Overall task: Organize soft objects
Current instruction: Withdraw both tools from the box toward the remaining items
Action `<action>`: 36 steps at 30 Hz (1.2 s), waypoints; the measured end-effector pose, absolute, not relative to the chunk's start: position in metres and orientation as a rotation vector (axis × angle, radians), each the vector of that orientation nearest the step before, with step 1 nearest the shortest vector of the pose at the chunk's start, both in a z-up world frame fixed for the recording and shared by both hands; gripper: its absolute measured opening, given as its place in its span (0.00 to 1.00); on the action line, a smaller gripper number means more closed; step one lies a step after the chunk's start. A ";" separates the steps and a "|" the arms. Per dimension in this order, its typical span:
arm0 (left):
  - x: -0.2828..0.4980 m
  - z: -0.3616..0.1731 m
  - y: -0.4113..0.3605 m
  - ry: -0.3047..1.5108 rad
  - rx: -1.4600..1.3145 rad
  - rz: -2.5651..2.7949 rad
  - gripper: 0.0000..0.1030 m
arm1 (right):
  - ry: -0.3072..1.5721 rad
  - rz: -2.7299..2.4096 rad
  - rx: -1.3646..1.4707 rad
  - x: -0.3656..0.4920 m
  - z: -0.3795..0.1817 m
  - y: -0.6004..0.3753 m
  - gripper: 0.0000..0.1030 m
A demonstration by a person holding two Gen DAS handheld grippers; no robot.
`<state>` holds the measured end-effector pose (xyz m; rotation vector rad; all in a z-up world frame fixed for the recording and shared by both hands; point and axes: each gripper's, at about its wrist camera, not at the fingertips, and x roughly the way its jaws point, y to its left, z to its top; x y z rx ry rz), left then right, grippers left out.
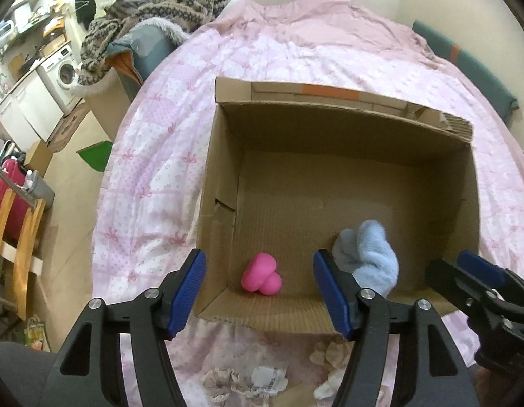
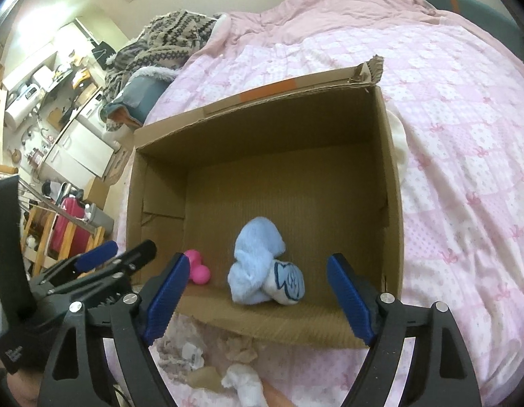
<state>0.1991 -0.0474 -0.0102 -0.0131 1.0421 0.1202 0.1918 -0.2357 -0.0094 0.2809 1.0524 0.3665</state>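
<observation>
An open cardboard box point(image 1: 224, 156) sits on the pink bed; it also shows in the right wrist view point(image 2: 392, 169). Inside lie a pink heart-shaped soft toy point(image 1: 261, 273) point(image 2: 197, 268) and a fluffy light-blue sock bundle point(image 1: 370, 257) point(image 2: 262, 264). My left gripper point(image 1: 259, 293) is open and empty above the box's near edge, over the pink toy. My right gripper point(image 2: 258, 296) is open and empty above the near edge, over the blue bundle; it shows at the right of the left wrist view point(image 1: 465, 271). Loose white and beige soft items point(image 2: 241, 383) point(image 1: 241, 381) lie on the bed below the grippers.
The pink patterned quilt point(image 1: 153, 156) point(image 2: 465, 156) covers the bed. A patterned knit blanket point(image 1: 153, 10) is piled at the far left corner. Floor, a wooden chair point(image 1: 11, 234), a red suitcase and a washing machine point(image 1: 63, 71) are off the left bedside.
</observation>
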 end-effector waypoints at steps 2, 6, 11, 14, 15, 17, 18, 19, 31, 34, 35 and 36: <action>0.191 -0.006 -0.048 1.032 -0.009 0.109 0.61 | 1.062 0.376 0.303 0.188 -0.011 -0.237 0.86; 0.173 0.001 -0.045 1.013 0.012 0.088 0.61 | 1.062 0.370 0.307 0.180 -0.011 -0.240 0.86; 0.153 0.003 -0.035 1.008 0.012 0.079 0.61 | 1.083 0.352 0.301 0.163 -0.017 -0.241 0.86; 0.140 -0.002 -0.028 1.023 -0.004 0.079 0.61 | 1.101 0.344 0.285 0.151 -0.020 -0.241 0.86; 0.136 -0.004 -0.027 1.031 -0.007 0.076 0.61 | 1.101 0.342 0.279 0.148 -0.020 -0.241 0.86; 0.126 -0.008 -0.025 1.038 -0.015 0.074 0.61 | 1.103 0.339 0.264 0.141 -0.020 -0.241 0.86; 0.123 -0.010 -0.023 1.041 -0.017 0.071 0.61 | 1.104 0.339 0.259 0.138 -0.020 -0.241 0.86; 0.119 -0.011 -0.022 1.044 -0.018 0.068 0.61 | 1.106 0.338 0.255 0.135 -0.021 -0.242 0.86; 0.100 -0.030 0.003 1.082 -0.036 0.098 0.61 | 1.179 0.318 0.305 0.106 -0.038 -0.248 0.86; 0.098 -0.038 0.012 1.100 -0.066 0.112 0.61 | 1.191 0.308 0.319 0.103 -0.041 -0.249 0.86; 0.097 -0.041 0.016 1.109 -0.086 0.117 0.61 | 1.194 0.302 0.323 0.103 -0.042 -0.250 0.86; 0.097 -0.044 0.020 1.118 -0.109 0.120 0.61 | 1.198 0.297 0.326 0.103 -0.044 -0.250 0.86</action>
